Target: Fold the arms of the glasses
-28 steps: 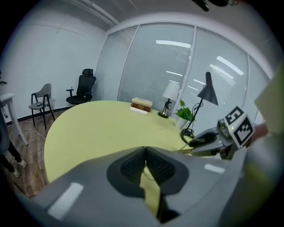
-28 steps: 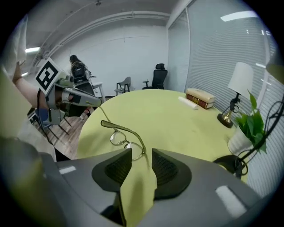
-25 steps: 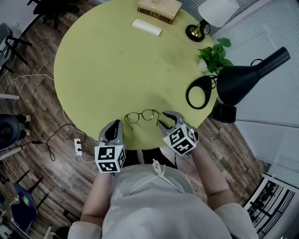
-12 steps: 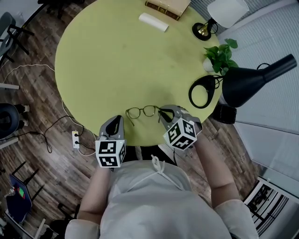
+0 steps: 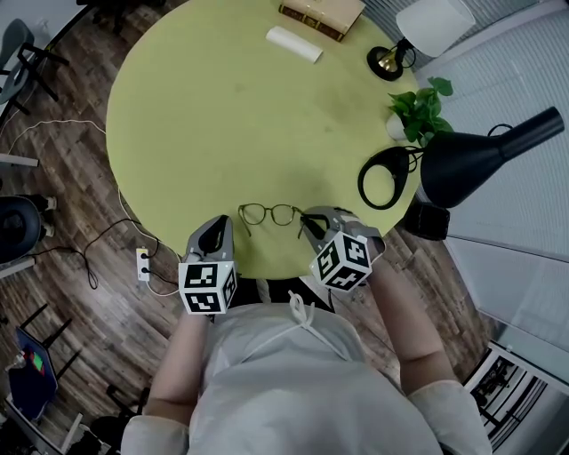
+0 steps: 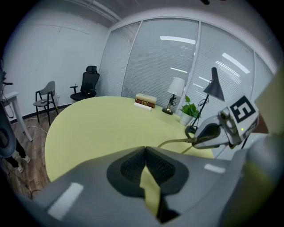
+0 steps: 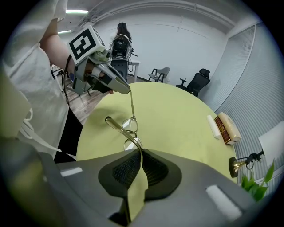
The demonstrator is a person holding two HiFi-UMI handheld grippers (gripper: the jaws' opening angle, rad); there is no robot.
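Note:
Thin-rimmed glasses (image 5: 271,214) lie near the front edge of the round yellow-green table (image 5: 231,115). My left gripper (image 5: 223,224) sits at their left end; in the right gripper view the left gripper (image 7: 128,90) is shut on the tip of one arm, which hangs down to the lenses (image 7: 130,126). My right gripper (image 5: 308,221) is at the right end. Its jaws are closing, and the other arm runs into the gap between the pads (image 7: 133,166) of the right gripper (image 7: 141,153). The left gripper view shows its own jaws (image 6: 145,148) together and the right gripper (image 6: 195,141) on that arm (image 6: 175,142).
At the table's far side lie a book (image 5: 322,13) and a white roll (image 5: 293,43). To the right stand a small white-shaded lamp (image 5: 391,58), a potted plant (image 5: 418,107) and a black desk lamp (image 5: 480,151) with a ring base (image 5: 382,178). Cables and a power strip (image 5: 142,264) lie on the floor.
The right gripper's jaws have come together round the glasses' right arm and the gripper has rolled. The left gripper has kept still on the left arm.

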